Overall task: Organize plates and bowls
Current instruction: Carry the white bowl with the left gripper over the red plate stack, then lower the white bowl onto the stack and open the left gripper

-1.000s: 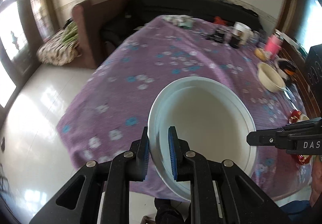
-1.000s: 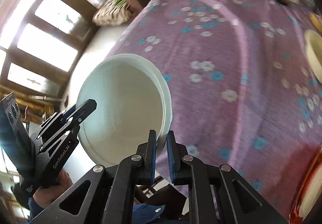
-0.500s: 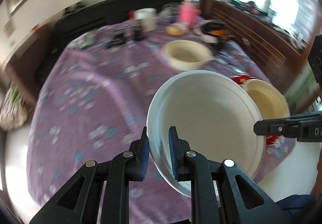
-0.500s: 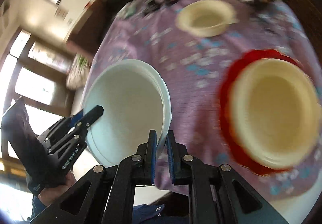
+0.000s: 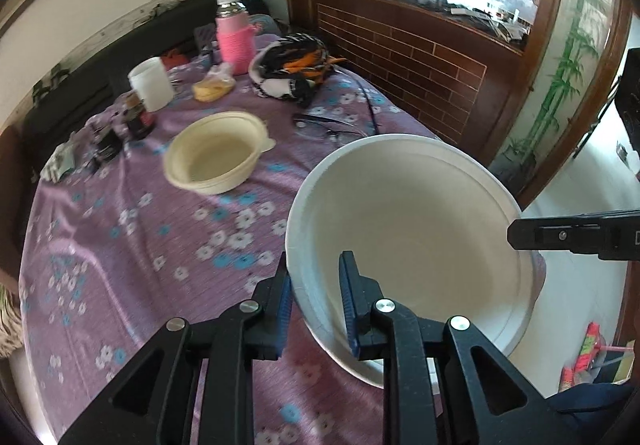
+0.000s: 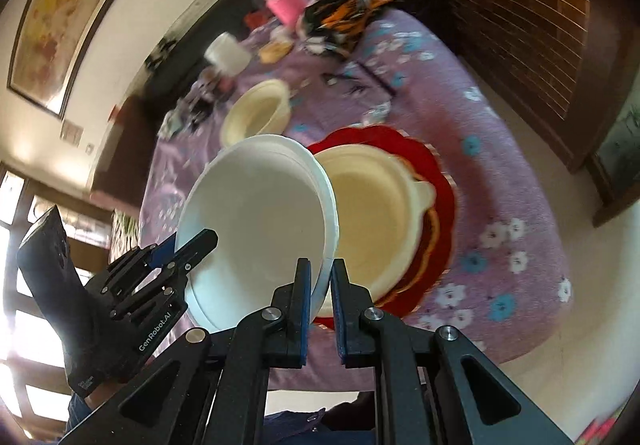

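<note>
A large white bowl (image 5: 408, 229) hangs tilted above the purple flowered tablecloth (image 5: 132, 245), held by its rim from two sides. My left gripper (image 5: 314, 285) has the near rim between its blue pads and its jaws are opening slightly. My right gripper (image 6: 320, 285) is shut on the opposite rim of the white bowl (image 6: 260, 213). Just beyond it a cream bowl (image 6: 372, 213) sits on a red plate (image 6: 440, 181). A second cream bowl (image 5: 216, 157) stands farther back on the table. The right gripper's tip (image 5: 516, 235) shows at the bowl's far rim.
At the table's far end stand a pink bottle (image 5: 235, 41), a white cup (image 5: 151, 83), a dark jar (image 5: 138, 117) and a black-and-orange cloth bundle (image 5: 292, 65). Glasses (image 5: 324, 125) lie beside it. A wooden partition (image 5: 420, 57) runs along the right; the floor shows past the table's edge.
Both grippers have swung the white bowl sideways across the table, from its bare end to beside the red plate with the cream bowl. The left jaws stand a little wider.
</note>
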### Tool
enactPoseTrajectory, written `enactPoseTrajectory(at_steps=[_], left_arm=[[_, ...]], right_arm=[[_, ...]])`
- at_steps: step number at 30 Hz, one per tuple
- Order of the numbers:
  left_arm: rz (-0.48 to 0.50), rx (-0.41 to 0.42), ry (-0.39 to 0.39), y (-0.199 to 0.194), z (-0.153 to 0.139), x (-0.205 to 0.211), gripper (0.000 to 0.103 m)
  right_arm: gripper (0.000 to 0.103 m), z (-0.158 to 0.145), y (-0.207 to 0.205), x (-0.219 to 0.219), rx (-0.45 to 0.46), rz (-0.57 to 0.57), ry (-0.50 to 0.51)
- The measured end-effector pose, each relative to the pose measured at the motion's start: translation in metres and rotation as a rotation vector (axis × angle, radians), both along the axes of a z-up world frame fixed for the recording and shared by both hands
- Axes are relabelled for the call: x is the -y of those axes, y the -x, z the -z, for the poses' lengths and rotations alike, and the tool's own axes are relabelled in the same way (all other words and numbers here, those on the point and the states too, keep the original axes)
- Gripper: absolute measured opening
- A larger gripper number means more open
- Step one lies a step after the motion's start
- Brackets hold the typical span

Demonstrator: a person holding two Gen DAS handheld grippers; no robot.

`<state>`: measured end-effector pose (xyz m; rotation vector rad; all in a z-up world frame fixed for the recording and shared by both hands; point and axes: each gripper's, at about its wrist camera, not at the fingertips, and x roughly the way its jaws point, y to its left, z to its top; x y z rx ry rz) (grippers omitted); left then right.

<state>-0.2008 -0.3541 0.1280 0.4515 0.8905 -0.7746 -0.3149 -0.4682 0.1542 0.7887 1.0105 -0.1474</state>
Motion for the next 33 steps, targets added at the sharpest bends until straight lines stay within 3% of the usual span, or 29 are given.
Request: enactPoseTrajectory(at_steps=[5,22,26,30,33], left_arm=[[0.013,-0.036,-0.007,-0.005,0.011,0.018,0.021],[0.006,-0.042,-0.026,-0.005,0.026,0.029,0.021],[0.000,-0.022,-0.031,-0.004,0.024,0.028,0.025],[-0.008,0.024,-0.032,-0.001,0.020,0.026,0.046],[-0.014,0.046,-0.028,0.000,0.016,0.024,0.047]], right_arm=[[0.011,0.001,-0.001,0.018,-0.011,0.022,0.054],[0.013,0.037,-0.006,0.032,-0.080,0.020,0.040],[0.013,0.036,-0.005,0.031,-0.076,0.020,0.041],[0.013,0.032,-0.001,0.032,-0.071,0.028,0.041],[0.013,0.027,0.004,0.035,-0.065,0.044,0.048]])
